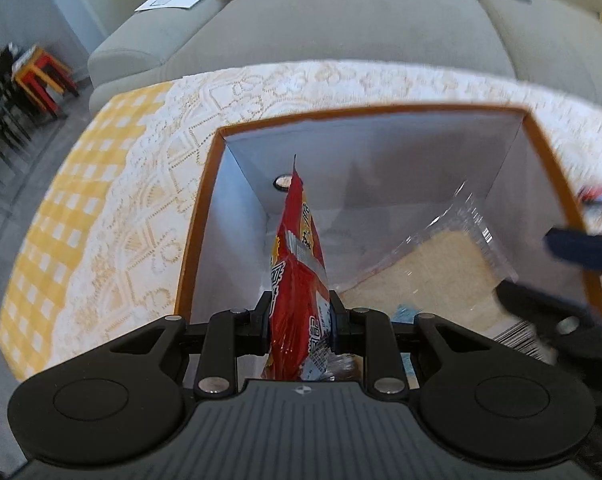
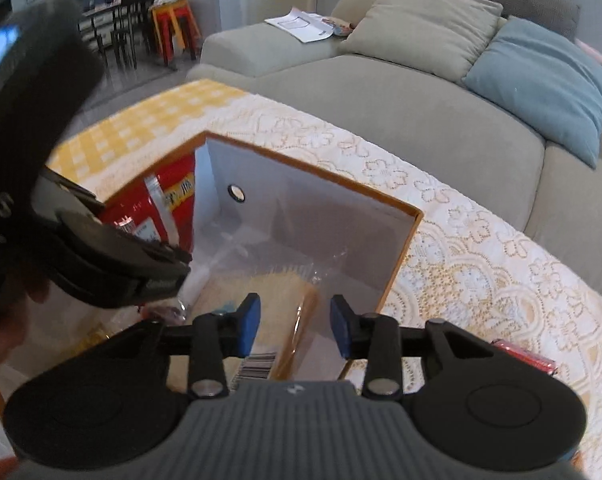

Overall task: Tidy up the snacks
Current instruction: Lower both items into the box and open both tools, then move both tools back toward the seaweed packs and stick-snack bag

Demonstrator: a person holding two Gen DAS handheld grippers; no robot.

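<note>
My left gripper is shut on a red snack packet, which stands on edge inside the white box with an orange rim. A clear-wrapped beige snack lies in the box to the right of it. My right gripper's blue finger shows blurred at the box's right wall. In the right wrist view my right gripper stands open over the beige snack, its blue pads apart and pressing nothing. The left gripper with the red packet is at the left of the box.
The box sits on a table with a lace cloth over yellow check. A small red packet lies on the cloth right of the box. A grey sofa with cushions and a paper stands behind the table. Stools and chairs are far left.
</note>
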